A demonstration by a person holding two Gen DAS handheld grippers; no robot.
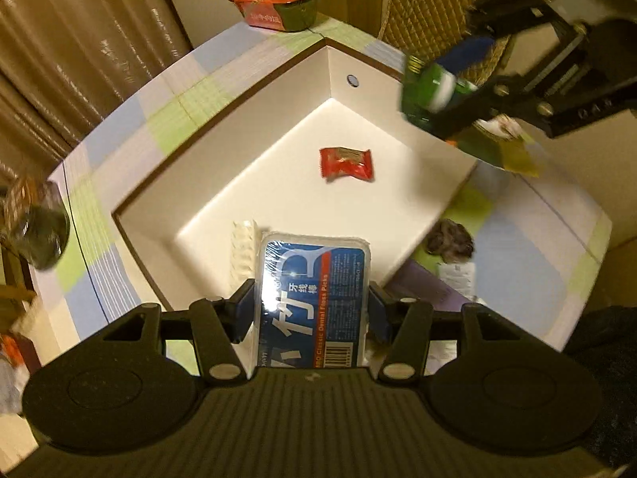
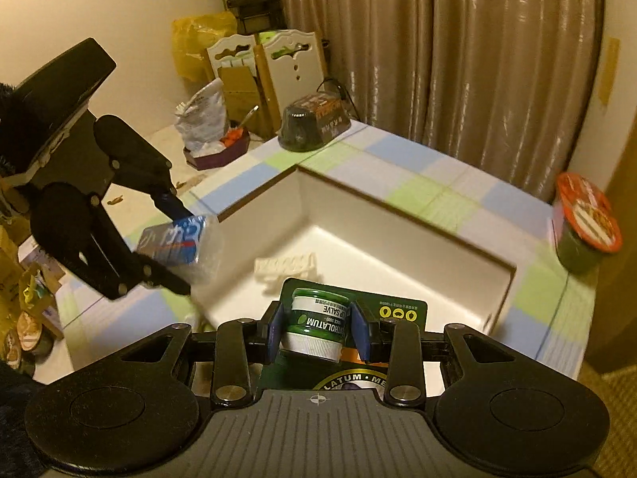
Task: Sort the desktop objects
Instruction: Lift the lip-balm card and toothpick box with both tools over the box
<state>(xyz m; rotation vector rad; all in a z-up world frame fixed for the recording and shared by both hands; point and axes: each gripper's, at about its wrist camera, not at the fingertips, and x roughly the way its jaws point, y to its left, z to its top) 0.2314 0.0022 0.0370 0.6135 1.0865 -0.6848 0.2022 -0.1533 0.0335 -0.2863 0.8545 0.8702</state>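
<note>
My left gripper [image 1: 310,310] is shut on a blue dental floss pick box [image 1: 312,294], held above the near side of a white tray [image 1: 278,91]. Seen from the right wrist, the same box [image 2: 175,241] hangs at the left in the left gripper [image 2: 179,247]. My right gripper [image 2: 318,332] is shut on a green lip salve jar on its card [image 2: 316,328], above the tray's near edge. From the left wrist view this right gripper [image 1: 450,95] and the jar [image 1: 434,87] are at the upper right. In the tray lie a red snack packet [image 1: 346,164] and a white floss-pick strip [image 2: 286,267].
The tray [image 2: 398,215] sits on a checked blue, green and white tabletop [image 1: 119,127]. A red-lidded noodle bowl [image 1: 278,2] stands at a far corner, and a dark upturned bowl [image 2: 314,121] at another. A dark crumpled item [image 1: 450,239] and paper lie right of the tray. Curtains hang behind.
</note>
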